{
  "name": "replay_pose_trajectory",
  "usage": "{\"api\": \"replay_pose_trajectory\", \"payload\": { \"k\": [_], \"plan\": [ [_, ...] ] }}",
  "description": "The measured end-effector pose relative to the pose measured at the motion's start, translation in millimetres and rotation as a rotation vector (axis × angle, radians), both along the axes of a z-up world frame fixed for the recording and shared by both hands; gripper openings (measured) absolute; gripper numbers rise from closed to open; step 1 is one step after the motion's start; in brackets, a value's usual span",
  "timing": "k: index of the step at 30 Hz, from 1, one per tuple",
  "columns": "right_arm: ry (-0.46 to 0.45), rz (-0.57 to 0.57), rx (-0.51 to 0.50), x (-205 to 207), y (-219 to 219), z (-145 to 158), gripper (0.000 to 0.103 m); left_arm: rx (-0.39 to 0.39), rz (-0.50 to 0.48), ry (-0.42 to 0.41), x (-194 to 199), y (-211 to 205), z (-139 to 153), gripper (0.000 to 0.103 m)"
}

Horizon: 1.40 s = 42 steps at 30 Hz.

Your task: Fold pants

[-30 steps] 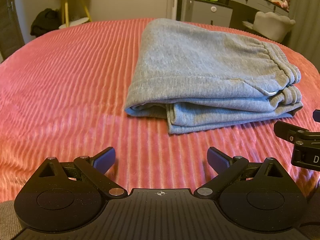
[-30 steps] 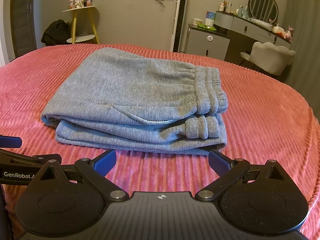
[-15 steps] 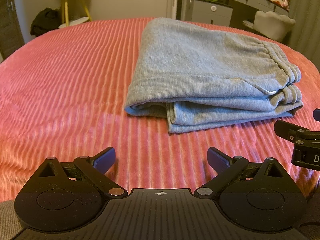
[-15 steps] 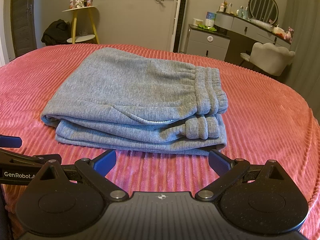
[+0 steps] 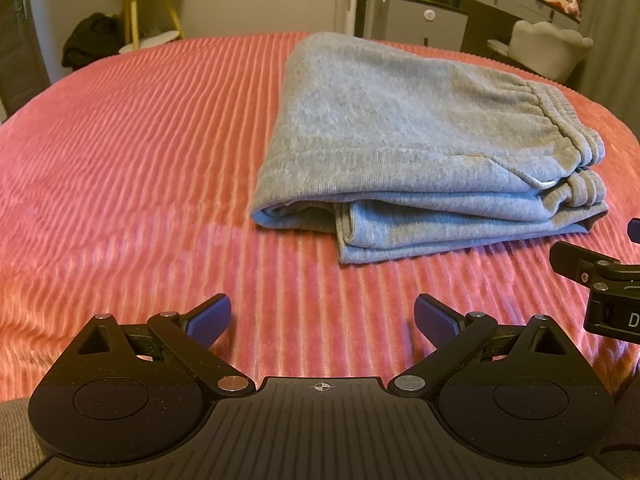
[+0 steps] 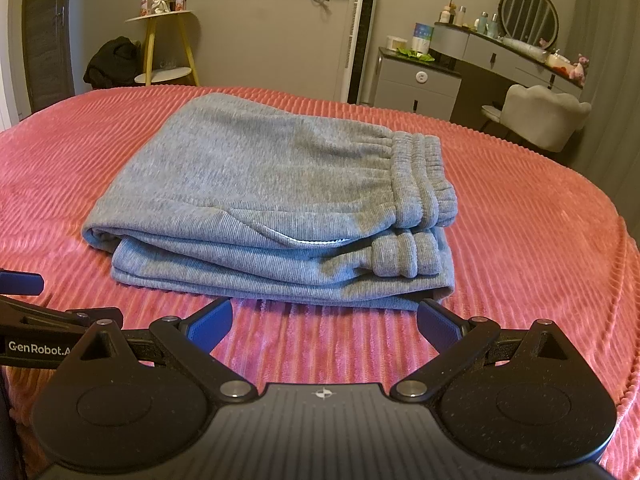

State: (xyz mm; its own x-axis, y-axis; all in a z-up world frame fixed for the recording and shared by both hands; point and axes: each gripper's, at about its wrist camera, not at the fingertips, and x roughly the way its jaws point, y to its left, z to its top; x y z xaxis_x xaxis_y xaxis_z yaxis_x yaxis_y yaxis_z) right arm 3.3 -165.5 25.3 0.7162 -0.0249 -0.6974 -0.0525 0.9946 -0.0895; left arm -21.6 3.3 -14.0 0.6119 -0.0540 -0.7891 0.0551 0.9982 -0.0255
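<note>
Grey sweatpants (image 5: 420, 148) lie folded in a compact stack on the pink ribbed bedspread (image 5: 140, 160), elastic waistband to the right. They also show in the right wrist view (image 6: 272, 200). My left gripper (image 5: 323, 322) is open and empty, above the bedspread, short of the stack's near left corner. My right gripper (image 6: 325, 322) is open and empty, just in front of the stack's near edge. Each gripper shows at the edge of the other's view.
Beyond the bed stand a yellow side table (image 6: 168, 48) with a dark bag, a grey drawer cabinet (image 6: 416, 84), a dressing table with a round mirror (image 6: 528, 12) and a pale chair (image 6: 540, 116). The bed edge (image 6: 624, 280) curves down at the right.
</note>
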Motion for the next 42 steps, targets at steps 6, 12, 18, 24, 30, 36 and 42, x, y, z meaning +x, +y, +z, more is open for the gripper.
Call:
{"api": "replay_pose_trajectory", "payload": {
  "k": [6,12,18,24,30,36,42],
  "plan": [
    [0.002,0.001,-0.001,0.7,-0.5,-0.5,0.099,0.002,0.001,0.006,0.1,0.6,-0.3,0.101],
    [0.002,0.001,-0.003,1.2,-0.9,-0.9,0.099,0.001,0.001,0.007,0.2,0.7,-0.1,0.101],
    [0.003,0.005,-0.002,2.1,-2.5,-1.7,0.099,0.002,0.001,0.01,-0.1,0.5,-0.3,0.101],
    [0.002,0.011,-0.005,2.9,-6.3,-3.2,0.099,0.002,0.001,0.01,-0.2,0.6,-0.4,0.101],
    [0.004,0.014,-0.002,3.6,-9.3,-3.1,0.099,0.003,0.001,0.011,-0.2,0.4,-0.5,0.101],
    [0.003,0.014,-0.002,4.3,-9.9,-2.9,0.099,0.002,0.001,0.01,-0.4,0.3,-0.4,0.101],
    [0.001,0.014,0.001,3.9,-10.9,-2.6,0.099,0.009,-0.002,0.016,0.2,-1.6,-1.9,0.101]
  ]
}}
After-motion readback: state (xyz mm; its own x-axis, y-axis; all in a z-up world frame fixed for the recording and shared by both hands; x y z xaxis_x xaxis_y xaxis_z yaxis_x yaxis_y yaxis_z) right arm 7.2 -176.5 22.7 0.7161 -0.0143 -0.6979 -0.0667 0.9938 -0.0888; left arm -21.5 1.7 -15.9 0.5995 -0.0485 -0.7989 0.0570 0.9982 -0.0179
